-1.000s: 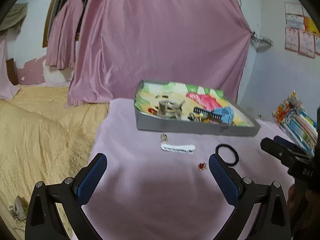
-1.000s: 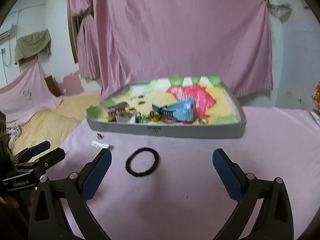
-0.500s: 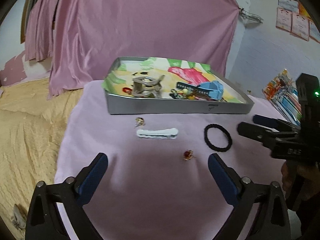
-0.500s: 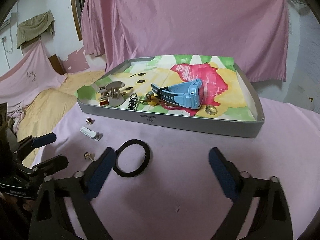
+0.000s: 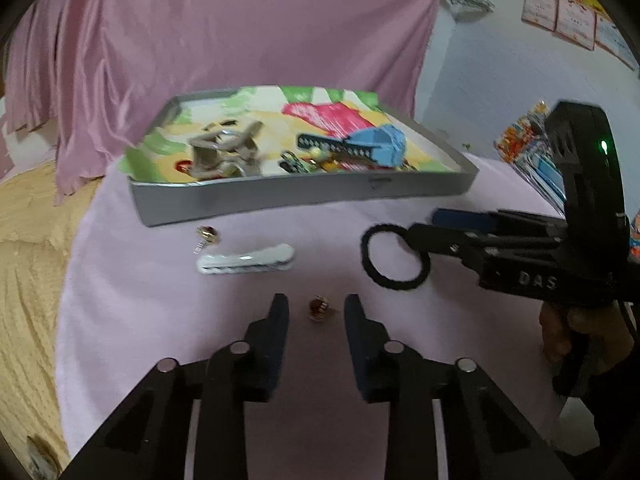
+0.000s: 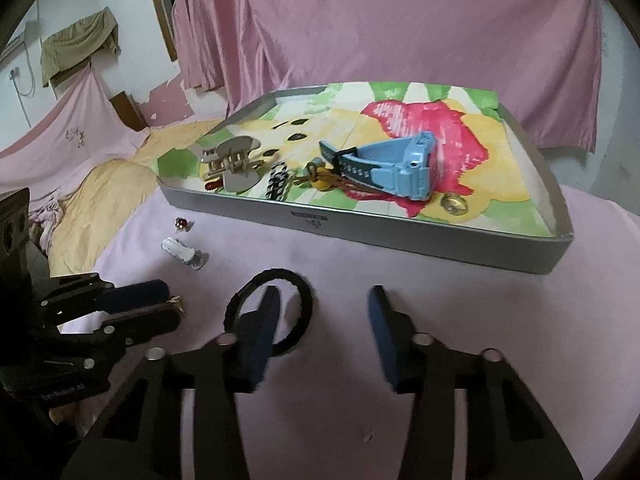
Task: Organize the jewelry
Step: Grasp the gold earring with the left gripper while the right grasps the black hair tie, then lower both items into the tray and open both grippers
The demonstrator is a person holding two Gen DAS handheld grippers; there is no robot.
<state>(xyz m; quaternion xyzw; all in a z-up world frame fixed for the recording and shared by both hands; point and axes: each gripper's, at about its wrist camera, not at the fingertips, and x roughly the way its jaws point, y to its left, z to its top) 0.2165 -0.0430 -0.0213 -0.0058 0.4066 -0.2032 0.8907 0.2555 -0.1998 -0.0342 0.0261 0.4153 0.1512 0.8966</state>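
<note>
On the pink cloth (image 5: 168, 320), farthest left, a red-stoned earring (image 5: 208, 233) lies beside a white hair clip (image 5: 245, 260), both just before the grey tray (image 5: 304, 196). Next, the left gripper (image 5: 316, 312) has its jaws narrowed but not closed around a small red-and-gold ring (image 5: 319, 307) lying between the fingers. Further right, the right gripper (image 6: 322, 320) hangs with jaws moderately apart, its left finger (image 6: 262, 328) over the black hair tie (image 6: 268, 312). Inside the tray sit a beige claw clip (image 6: 234, 162) and a blue watch (image 6: 394, 172).
</note>
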